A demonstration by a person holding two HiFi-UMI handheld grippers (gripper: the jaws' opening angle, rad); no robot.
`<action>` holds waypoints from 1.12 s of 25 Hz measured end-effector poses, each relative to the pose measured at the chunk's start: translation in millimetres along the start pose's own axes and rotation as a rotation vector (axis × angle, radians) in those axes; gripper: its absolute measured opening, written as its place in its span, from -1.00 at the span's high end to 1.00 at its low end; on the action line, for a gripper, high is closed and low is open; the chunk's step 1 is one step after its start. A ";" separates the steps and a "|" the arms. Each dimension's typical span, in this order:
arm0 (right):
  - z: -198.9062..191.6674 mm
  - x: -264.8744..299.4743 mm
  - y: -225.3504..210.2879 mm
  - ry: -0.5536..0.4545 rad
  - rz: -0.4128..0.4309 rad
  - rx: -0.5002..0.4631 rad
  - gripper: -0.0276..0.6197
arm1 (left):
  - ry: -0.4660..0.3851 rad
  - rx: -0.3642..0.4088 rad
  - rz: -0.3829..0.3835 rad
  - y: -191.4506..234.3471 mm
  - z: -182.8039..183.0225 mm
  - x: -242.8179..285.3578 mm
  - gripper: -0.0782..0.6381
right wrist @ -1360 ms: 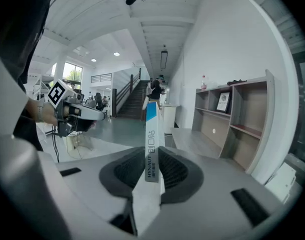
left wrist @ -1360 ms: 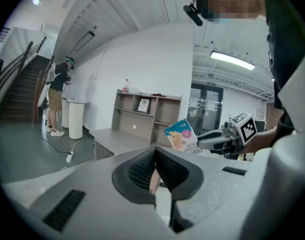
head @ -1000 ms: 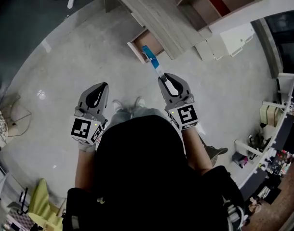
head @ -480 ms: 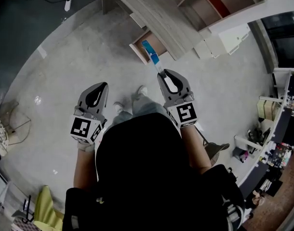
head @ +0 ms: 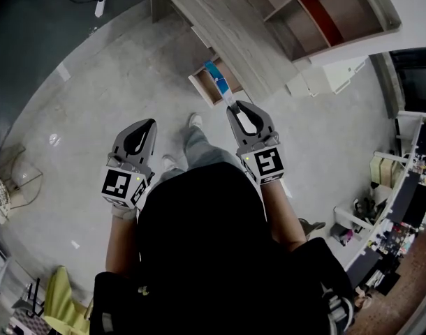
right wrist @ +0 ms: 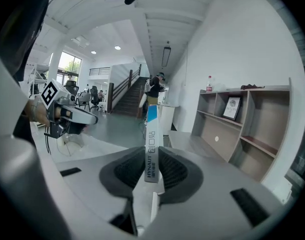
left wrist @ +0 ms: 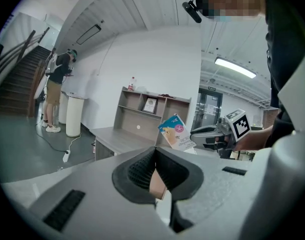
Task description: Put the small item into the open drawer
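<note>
A flat blue and white box [head: 218,84] sticks out forward from my right gripper [head: 237,107], whose jaws are shut on its lower end. In the right gripper view the box [right wrist: 151,126] stands edge-on between the pads. Its far end hangs over the open drawer [head: 201,88], which is pulled out from under the grey wooden desk [head: 227,26]. My left gripper [head: 147,125] is level with the right one, to its left, shut and holding nothing. The left gripper view shows its pads [left wrist: 142,171] meeting, with the box [left wrist: 176,132] and right gripper [left wrist: 212,134] beyond.
A wooden shelf unit [head: 332,12] stands behind the desk, with a white cabinet [head: 332,72] to its right. A power strip [head: 101,3] lies on the dark floor at far left. The person's foot [head: 193,121] is stepped out below the drawer. Another person [left wrist: 57,84] stands by a white bin.
The person has stepped toward the desk, so the drawer lies nearer to the box's tip. Both grippers hold the same pose and the same grip.
</note>
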State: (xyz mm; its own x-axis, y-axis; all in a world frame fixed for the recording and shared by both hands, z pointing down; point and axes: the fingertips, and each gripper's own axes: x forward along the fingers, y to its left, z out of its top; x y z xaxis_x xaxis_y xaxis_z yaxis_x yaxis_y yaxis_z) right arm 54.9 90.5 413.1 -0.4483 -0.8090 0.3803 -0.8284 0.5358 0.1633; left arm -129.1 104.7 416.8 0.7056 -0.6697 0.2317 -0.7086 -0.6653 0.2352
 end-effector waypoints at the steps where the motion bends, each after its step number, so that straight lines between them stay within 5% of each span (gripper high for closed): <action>1: -0.1 7.2 -7.3 -0.002 0.011 -0.001 0.63 | 0.004 0.000 0.006 2.9 2.4 8.1 0.77; 14: -27.4 77.2 -99.0 0.066 0.154 0.022 0.63 | 0.037 0.009 0.113 23.4 39.4 111.6 0.77; 28: -81.9 115.0 -114.7 0.175 0.241 0.106 0.63 | 0.103 -0.014 0.148 24.0 38.2 149.0 0.77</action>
State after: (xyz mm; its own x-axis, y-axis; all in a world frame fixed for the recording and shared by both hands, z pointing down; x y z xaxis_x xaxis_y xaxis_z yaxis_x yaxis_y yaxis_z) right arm 125.9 -44.1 512.7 -0.5790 -0.6026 0.5492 -0.7398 0.6714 -0.0433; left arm -41.1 -23.7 420.9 0.5910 -0.7218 0.3600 -0.8049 -0.5570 0.2047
